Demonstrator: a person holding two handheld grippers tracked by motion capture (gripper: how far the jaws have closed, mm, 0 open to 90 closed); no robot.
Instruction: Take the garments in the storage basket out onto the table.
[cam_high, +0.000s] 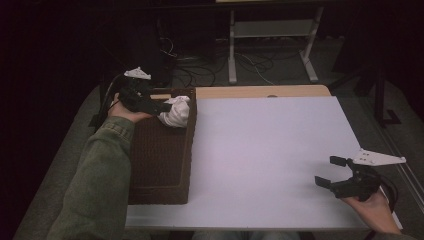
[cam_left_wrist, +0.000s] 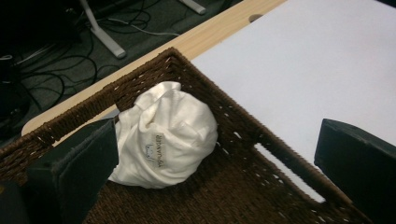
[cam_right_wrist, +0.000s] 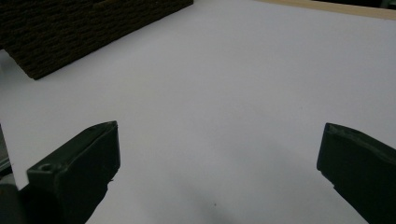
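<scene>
Resting in the wicker basket (cam_left_wrist: 261, 135), a white cloth bundle (cam_left_wrist: 168, 133) appears deposited, left gripper (cam_high: 162, 106) and right gripper (cam_high: 330, 172) both spread, empty.

left gripper (cam_high: 167, 106): black, white three-cornered plate, black cable. right gripper (cam_high: 331, 172): black, white plate with small holes, black cable. olive-green ribbed-cuff sleeve (cam_high: 97, 180).

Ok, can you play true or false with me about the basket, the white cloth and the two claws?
1. The white cloth lies inside the brown basket. True.
2. The left claw is squeezed shut on the cloth. False: its jaws stand wide apart, one beside the cloth.
3. The right claw is open over the bare white table. True.
4. The basket sits on the right side of the table. False: it sits at the left edge.
</scene>
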